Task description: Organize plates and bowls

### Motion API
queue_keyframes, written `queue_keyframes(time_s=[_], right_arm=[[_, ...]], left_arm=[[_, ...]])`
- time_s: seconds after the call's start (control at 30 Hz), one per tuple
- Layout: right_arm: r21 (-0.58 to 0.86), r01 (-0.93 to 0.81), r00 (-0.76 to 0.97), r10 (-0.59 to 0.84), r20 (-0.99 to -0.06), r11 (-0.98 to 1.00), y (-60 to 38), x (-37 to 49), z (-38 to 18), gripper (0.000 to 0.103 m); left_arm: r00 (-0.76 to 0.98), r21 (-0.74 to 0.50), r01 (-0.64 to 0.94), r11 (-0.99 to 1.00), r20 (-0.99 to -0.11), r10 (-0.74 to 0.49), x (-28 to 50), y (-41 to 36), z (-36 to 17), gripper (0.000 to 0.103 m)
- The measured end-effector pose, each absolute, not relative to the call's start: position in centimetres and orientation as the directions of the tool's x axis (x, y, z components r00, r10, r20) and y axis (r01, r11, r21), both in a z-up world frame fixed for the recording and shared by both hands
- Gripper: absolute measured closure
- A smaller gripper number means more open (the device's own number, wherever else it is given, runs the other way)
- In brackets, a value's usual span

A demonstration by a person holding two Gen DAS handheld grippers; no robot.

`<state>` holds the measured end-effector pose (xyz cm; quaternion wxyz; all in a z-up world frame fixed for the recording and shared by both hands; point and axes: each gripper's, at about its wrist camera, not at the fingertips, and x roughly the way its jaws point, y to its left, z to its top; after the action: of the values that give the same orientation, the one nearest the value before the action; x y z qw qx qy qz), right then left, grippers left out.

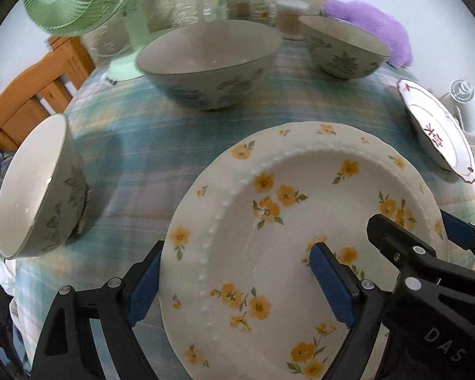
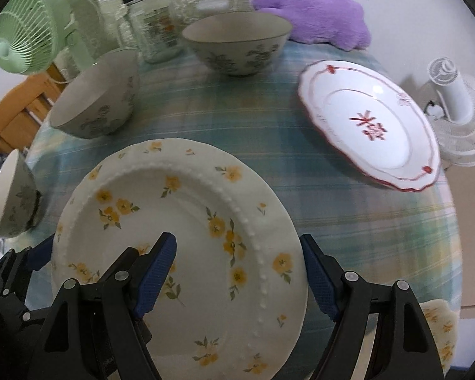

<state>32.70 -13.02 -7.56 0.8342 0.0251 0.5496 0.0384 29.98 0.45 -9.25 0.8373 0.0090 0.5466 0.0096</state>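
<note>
A white plate with yellow flowers (image 1: 285, 240) fills the near part of both views (image 2: 180, 253). My left gripper (image 1: 237, 281) straddles its left rim, one finger under the rim and one over the well. My right gripper (image 2: 237, 275) straddles its right rim the same way, and shows in the left wrist view (image 1: 427, 243). The jaws stand wide and I cannot tell whether they press the plate. A red-trimmed white plate (image 2: 370, 123) lies at the right. Three grey floral bowls stand around: left (image 1: 38, 186), middle (image 1: 209, 63), far right (image 1: 345, 47).
A plaid cloth (image 2: 269, 164) covers the round table. A green fan (image 2: 25, 44), glass jars (image 2: 152, 22) and a purple plush (image 2: 313, 12) stand at the back. A white fan (image 2: 459, 107) stands past the right edge. A wooden chair (image 1: 38, 88) is at the left.
</note>
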Motion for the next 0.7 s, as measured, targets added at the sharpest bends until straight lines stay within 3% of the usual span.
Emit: queue_keyframes(time_s=[0.13, 0.27, 0.7], right_arm=[[0.084, -0.059, 0.390, 0.101, -0.915, 0.995, -12.6, 32.7, -7.6, 0.027], [0.118, -0.032, 0.359, 0.121, -0.925, 0.993, -13.8, 32.4, -8.2, 0.043], [0.105, -0.021, 0.364, 0.105, -0.925, 0.994, -13.7, 32.2, -8.2, 0.044]], left_arm=[[0.398, 0.019, -0.002, 1.000, -0.917, 0.018, 29.5, 1.2, -9.1, 0.018], [0.404, 0.003, 0.005, 1.000, -0.915, 0.000, 29.1, 1.3, -9.3, 0.018], [0.400, -0.013, 0.011, 1.000, -0.916, -0.017, 29.0, 1.7, -9.1, 0.021]])
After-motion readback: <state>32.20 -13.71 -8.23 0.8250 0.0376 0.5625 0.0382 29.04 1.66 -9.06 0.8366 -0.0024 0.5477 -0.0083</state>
